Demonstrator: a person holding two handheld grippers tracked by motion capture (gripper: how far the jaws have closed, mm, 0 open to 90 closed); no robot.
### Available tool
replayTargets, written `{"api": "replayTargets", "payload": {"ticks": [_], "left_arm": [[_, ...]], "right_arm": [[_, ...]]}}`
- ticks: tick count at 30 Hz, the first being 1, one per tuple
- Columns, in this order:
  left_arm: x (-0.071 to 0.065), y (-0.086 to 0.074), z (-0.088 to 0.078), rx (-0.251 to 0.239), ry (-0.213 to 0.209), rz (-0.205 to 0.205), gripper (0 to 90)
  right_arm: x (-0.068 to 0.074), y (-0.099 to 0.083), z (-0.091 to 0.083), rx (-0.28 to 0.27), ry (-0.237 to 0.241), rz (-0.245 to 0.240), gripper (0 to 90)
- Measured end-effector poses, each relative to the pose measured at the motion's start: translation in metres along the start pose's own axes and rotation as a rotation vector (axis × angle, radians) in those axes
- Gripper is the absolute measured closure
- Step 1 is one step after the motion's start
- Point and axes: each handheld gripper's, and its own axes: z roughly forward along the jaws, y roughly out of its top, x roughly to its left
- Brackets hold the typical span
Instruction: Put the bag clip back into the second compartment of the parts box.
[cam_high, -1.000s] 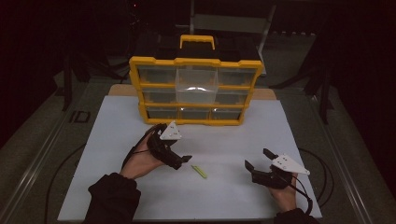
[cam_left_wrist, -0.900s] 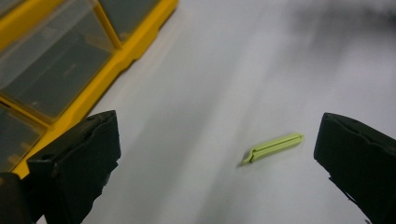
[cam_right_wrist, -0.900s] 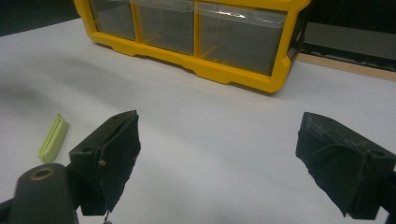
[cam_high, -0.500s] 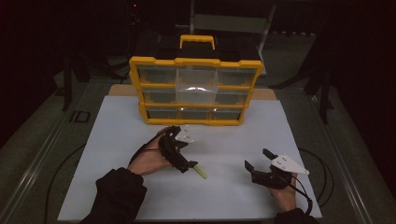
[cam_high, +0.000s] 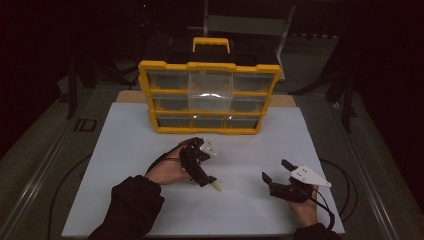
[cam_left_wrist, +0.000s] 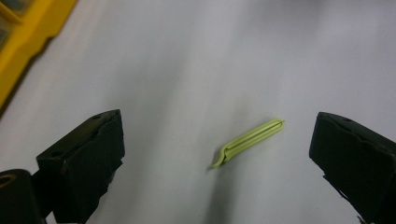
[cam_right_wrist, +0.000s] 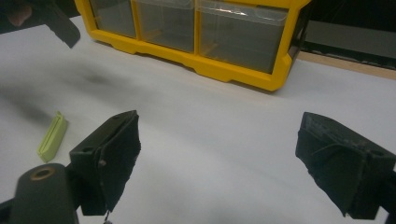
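Observation:
A small light-green clip (cam_high: 216, 186) lies flat on the white board (cam_high: 120, 150), front of centre. My left gripper (cam_high: 203, 172) tilts down right over it, open. In the left gripper view the clip (cam_left_wrist: 250, 142) lies between and just beyond the wide-apart jaws of that gripper (cam_left_wrist: 217, 123), touching neither. My right gripper (cam_high: 275, 170) rests at the front right, open and holding nothing. In the right gripper view the clip (cam_right_wrist: 53, 135) sits left of the spread jaws of the right gripper (cam_right_wrist: 219, 120).
A yellow drawer organizer (cam_high: 210, 66) with clear drawers and a black-and-yellow handle stands at the back of the board; its upper middle drawer (cam_high: 210, 90) looks pulled forward. It also appears as the organizer's frame (cam_right_wrist: 210, 70) and corner (cam_left_wrist: 28, 32). Dark surroundings ring the table.
My left gripper has moved right and toward the front, lowering over the green clip. The right gripper and the clip have stayed in place.

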Motion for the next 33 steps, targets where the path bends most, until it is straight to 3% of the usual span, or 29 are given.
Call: {"api": "replayTargets", "payload": {"ticks": [18, 21, 24, 30, 33], "left_arm": [[-0.008, 0.005, 0.029, 0.119, -0.034, 0.071, 16.4], [-0.011, 0.006, 0.038, 0.158, -0.045, 0.106, 19.3], [-0.014, 0.008, 0.042, 0.170, -0.053, 0.113, 20.9], [-0.018, 0.011, 0.049, 0.206, -0.082, 0.161, 29.4], [-0.021, 0.012, 0.051, 0.228, -0.097, 0.184, 40.6]], "right_arm": [[-0.001, 0.000, -0.001, 0.001, 0.001, 0.006, 13.5], [-0.001, 0.000, -0.001, 0.002, 0.001, 0.005, 13.6], [-0.001, 0.000, -0.001, 0.003, 0.000, 0.005, 13.5], [-0.001, 0.000, -0.001, 0.004, -0.001, 0.006, 13.6], [-0.002, -0.001, -0.001, 0.002, -0.001, 0.007, 13.6]]}}
